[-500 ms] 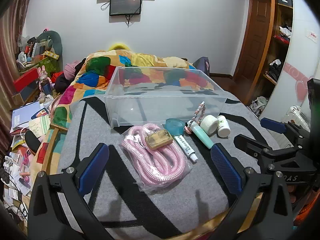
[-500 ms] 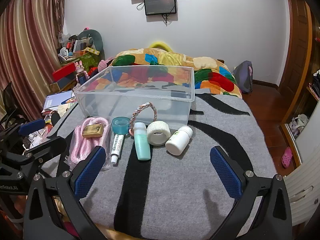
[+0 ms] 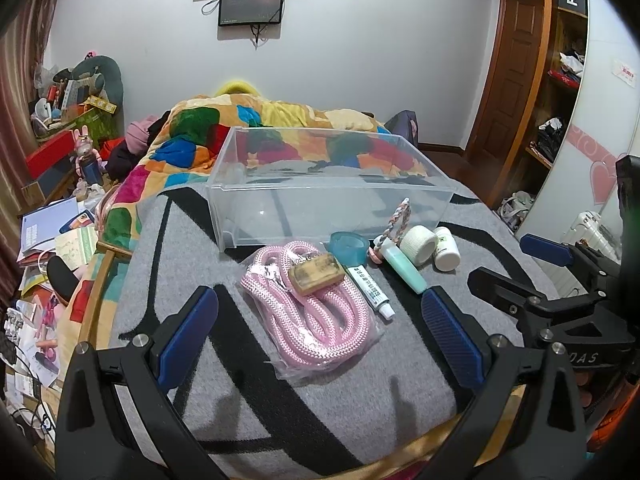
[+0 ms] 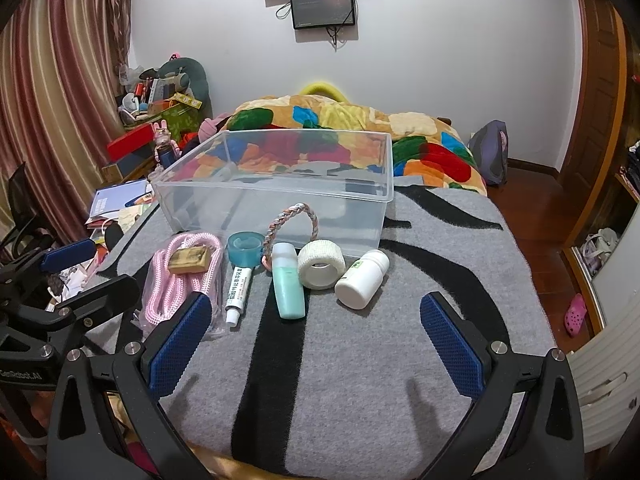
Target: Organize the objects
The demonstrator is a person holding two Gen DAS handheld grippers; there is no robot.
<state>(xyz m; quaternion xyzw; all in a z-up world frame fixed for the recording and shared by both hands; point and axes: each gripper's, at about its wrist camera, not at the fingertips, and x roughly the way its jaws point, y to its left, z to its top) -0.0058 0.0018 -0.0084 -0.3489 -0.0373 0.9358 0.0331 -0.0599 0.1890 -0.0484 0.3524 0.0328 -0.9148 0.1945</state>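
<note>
A clear plastic bin [image 3: 332,196] [image 4: 280,200] stands empty on the grey blanket. In front of it lie a bagged pink rope [image 3: 316,312] [image 4: 176,280] with a tan block [image 3: 316,274] [image 4: 189,260] on it, a teal tape roll [image 3: 349,243] [image 4: 245,245], a white tube [image 3: 372,290] [image 4: 237,294], a green bottle [image 3: 402,266] [image 4: 289,290], a braided ring [image 3: 398,220] [image 4: 292,220], a white gauze roll [image 3: 419,240] [image 4: 321,264] and a white pill bottle [image 3: 446,249] [image 4: 362,278]. My left gripper [image 3: 320,340] is open just short of the rope. My right gripper [image 4: 316,344] is open short of the bottles.
The grey-and-black blanket [image 4: 420,320] covers the bed end; a colourful quilt [image 4: 360,120] lies behind the bin. Cluttered books and boxes [image 3: 52,232] crowd the floor at the left. A wardrobe and door [image 3: 520,80] stand at the right.
</note>
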